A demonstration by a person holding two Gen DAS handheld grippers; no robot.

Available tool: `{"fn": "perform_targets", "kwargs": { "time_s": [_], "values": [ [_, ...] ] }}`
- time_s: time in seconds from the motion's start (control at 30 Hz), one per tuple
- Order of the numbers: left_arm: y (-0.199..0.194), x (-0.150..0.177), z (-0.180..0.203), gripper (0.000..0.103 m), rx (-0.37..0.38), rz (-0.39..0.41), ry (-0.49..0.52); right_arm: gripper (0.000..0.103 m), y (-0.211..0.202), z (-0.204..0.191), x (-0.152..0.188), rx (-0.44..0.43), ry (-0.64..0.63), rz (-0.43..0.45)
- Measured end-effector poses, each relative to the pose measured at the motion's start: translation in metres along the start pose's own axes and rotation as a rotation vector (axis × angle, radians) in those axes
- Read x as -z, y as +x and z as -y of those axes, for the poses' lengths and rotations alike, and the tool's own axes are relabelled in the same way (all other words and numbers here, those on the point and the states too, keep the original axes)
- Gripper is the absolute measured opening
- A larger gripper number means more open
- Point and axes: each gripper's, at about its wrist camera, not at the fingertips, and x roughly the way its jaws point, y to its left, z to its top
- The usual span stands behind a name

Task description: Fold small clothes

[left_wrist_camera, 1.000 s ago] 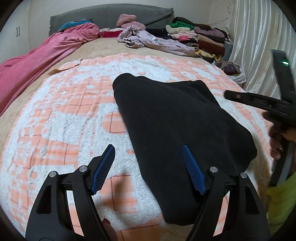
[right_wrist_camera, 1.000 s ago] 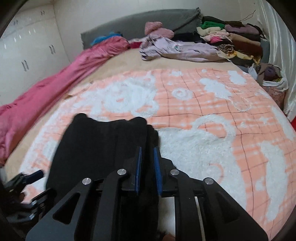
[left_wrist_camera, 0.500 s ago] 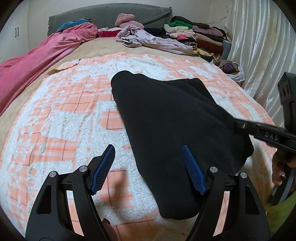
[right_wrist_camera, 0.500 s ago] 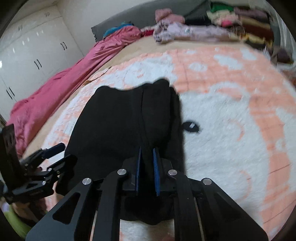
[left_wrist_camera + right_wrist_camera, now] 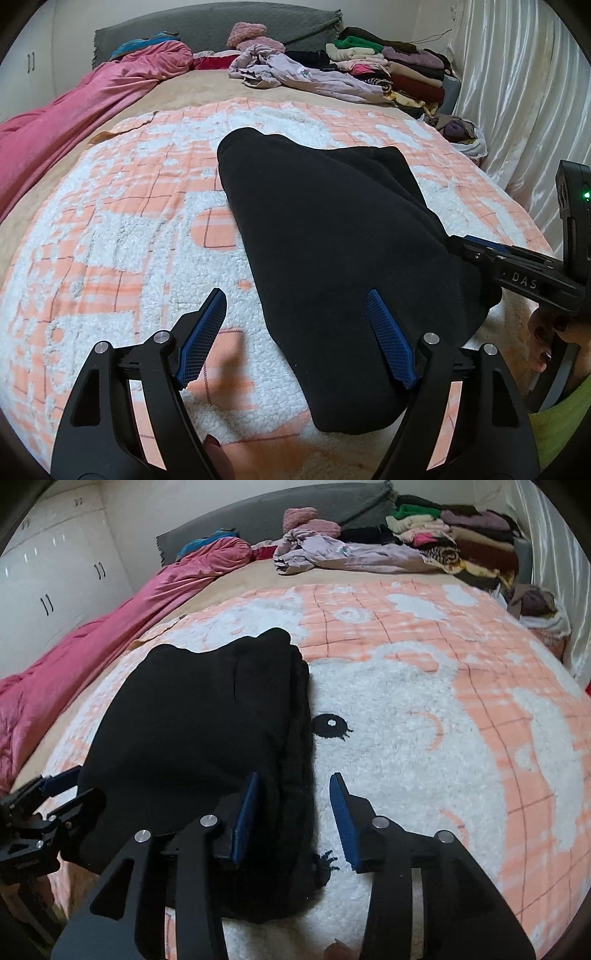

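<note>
Spreading across most of both views is the bed (image 5: pixel 184 88), covered by your peach-and-white fleece blanket (image 5: pixel 110 229) with a cartoon face worked into it. A pink quilt (image 5: pixel 74 110) runs along one edge, and a stack of folded clothes (image 5: pixel 399 70) with a loose lilac garment (image 5: pixel 306 77) sits near the grey headboard (image 5: pixel 207 26).

On the blanket lies your black garment (image 5: pixel 332 240), folded into a thick bundle with its layered edge toward the cartoon eye (image 5: pixel 331 723).

Your right gripper (image 5: pixel 295 812) sits at that layered edge. Its jaws have just been opening; they now stand apart, one blue pad against the cloth, the other clear over the white fleece, so nothing is clamped. From the left view you see your hand (image 5: pixel 554 332) gripping its handle.

Your left gripper (image 5: pixel 295 332) hovers at the bundle's near end with its jaws spread wide, one pad over bare blanket, the other over black cloth, holding nothing.
</note>
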Motion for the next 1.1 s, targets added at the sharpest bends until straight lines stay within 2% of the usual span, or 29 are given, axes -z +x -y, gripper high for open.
{"fn": "perform_targets", "kwargs": {
  "time_s": [0.1,0.53,0.6,0.67,0.8,0.87,0.97,1.0,1.1],
  "values": [
    [-0.001,0.001,-0.001,0.071,0.001,-0.002,-0.006,0.039,-0.003,-0.003,0.0,0.009,-0.001,0.006],
    [-0.008,0.004,-0.003,0.072,0.004,-0.001,-0.012,0.075,-0.027,-0.008,0.0,0.043,-0.006,0.047],
    [-0.008,0.004,-0.003,0.077,0.001,-0.002,-0.011,0.077,-0.03,-0.009,0.001,0.046,-0.006,0.054],
    [-0.01,0.004,-0.004,0.078,-0.005,0.001,-0.009,0.082,-0.033,-0.01,0.002,0.051,-0.006,0.061],
    [-0.017,0.004,-0.005,0.08,-0.011,0.007,-0.015,0.086,-0.045,-0.012,0.003,0.062,-0.008,0.094],
    [-0.022,0.003,-0.005,0.083,-0.013,0.012,-0.015,0.093,-0.053,-0.015,0.003,0.065,-0.015,0.118],
    [-0.032,0.001,-0.006,0.085,-0.022,0.033,-0.016,0.096,-0.066,-0.021,0.003,0.07,-0.03,0.154],
    [-0.037,0.001,-0.006,0.093,-0.026,0.043,-0.017,0.097,-0.071,-0.024,0.004,0.073,-0.038,0.172],
    [-0.052,0.001,-0.004,0.093,-0.038,0.076,-0.016,0.098,-0.084,-0.03,0.007,0.073,-0.056,0.218]
  ]
}}
